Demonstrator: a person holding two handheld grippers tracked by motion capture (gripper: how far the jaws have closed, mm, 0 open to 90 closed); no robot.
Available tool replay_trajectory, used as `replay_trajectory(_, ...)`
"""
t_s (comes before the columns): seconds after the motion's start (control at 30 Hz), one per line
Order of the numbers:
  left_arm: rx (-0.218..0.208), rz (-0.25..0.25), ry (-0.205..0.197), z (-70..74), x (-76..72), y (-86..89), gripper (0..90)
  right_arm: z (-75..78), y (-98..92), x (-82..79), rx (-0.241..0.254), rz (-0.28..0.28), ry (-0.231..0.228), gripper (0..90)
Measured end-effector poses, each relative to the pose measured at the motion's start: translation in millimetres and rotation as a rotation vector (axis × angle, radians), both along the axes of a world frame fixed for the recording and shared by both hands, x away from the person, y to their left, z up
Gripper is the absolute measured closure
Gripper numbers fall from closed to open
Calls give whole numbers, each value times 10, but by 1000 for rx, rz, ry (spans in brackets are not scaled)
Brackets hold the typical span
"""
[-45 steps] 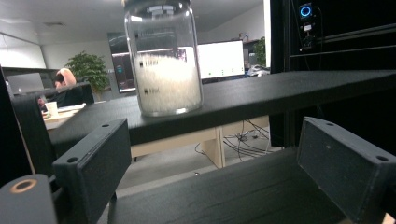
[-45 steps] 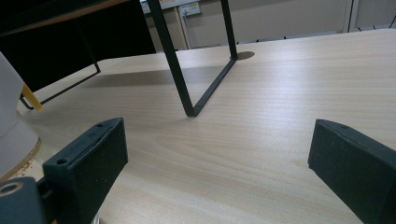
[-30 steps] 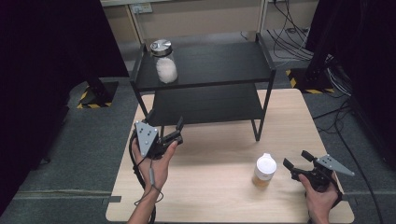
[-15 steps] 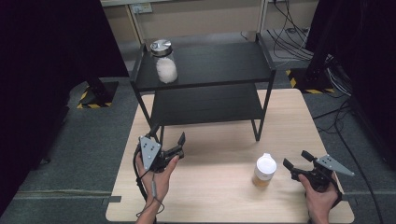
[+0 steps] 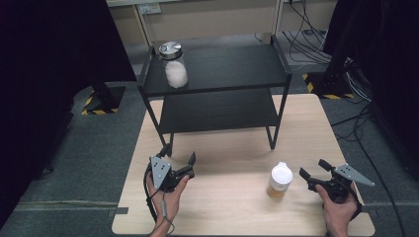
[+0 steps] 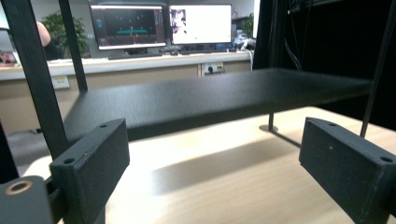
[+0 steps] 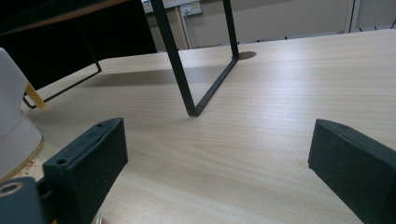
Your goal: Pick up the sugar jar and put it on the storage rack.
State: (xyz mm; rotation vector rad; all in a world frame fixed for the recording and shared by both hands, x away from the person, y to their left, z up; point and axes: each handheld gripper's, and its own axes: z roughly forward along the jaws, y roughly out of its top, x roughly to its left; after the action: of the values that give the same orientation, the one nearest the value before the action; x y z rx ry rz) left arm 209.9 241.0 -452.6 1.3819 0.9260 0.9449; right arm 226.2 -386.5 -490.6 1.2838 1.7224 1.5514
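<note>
White-capped bottle [image 5: 280, 179] on table, right gripper [image 5: 312, 170] beside it, left gripper [image 5: 178, 158], both gaping empty

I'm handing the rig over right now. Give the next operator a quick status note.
Left gripper: open, empty, at the rack's front left leg.
Right gripper: open, empty, just right of the white-capped bottle.
The bottle stands upright on the table, untouched.
A metal-lidded jar sits on the rack's top shelf.
Nothing is gripped yet; any pick and placement is still ahead.
</note>
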Motion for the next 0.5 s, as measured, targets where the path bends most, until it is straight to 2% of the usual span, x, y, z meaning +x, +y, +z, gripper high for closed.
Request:
replay_trajectory(0.27,-5,0,42,-184,-25,22,78,1,0,1,0,0,1,50)
replay_trajectory(0.5,0,-1,103,-349,-19,39,77,2,-2,3,1,2,2,50)
